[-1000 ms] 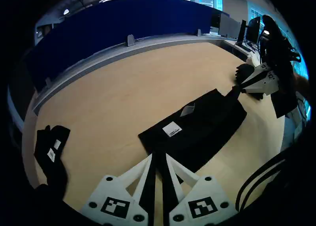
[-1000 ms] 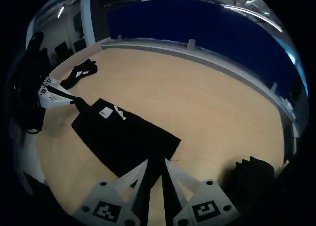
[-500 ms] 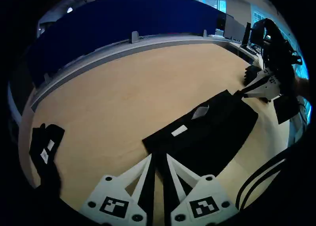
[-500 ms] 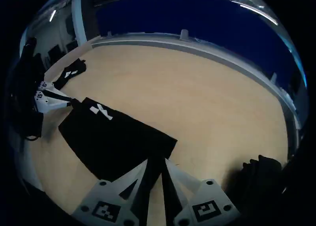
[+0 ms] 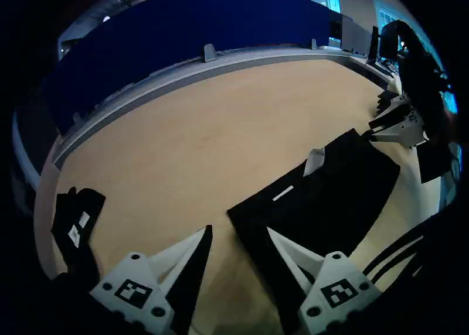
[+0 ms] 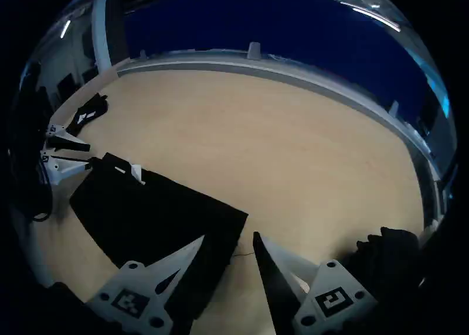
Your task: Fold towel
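A black towel (image 5: pixel 334 194) lies flat in a folded rectangle on the light wooden table (image 5: pixel 199 136), with white labels (image 5: pixel 315 159) near its far edge. My left gripper (image 5: pixel 237 232) is open, and the towel's near corner lies between its fingers. At the towel's far end my right gripper (image 5: pixel 370 130) is open too. In the right gripper view the towel (image 6: pixel 146 212) runs from the open right gripper (image 6: pixel 228 236) to the open left gripper (image 6: pixel 89 156), held by a hand at the left edge.
A small heap of black cloth (image 5: pixel 76 218) lies at the table's left end, seen also as the far heap (image 6: pixel 88 109). Another dark pile (image 6: pixel 393 253) sits at the near right. A blue partition (image 5: pixel 176 30) lines the table's back edge.
Both grippers have gone from shut on the towel's corners to open, letting the towel go. It now lies flat on the table.
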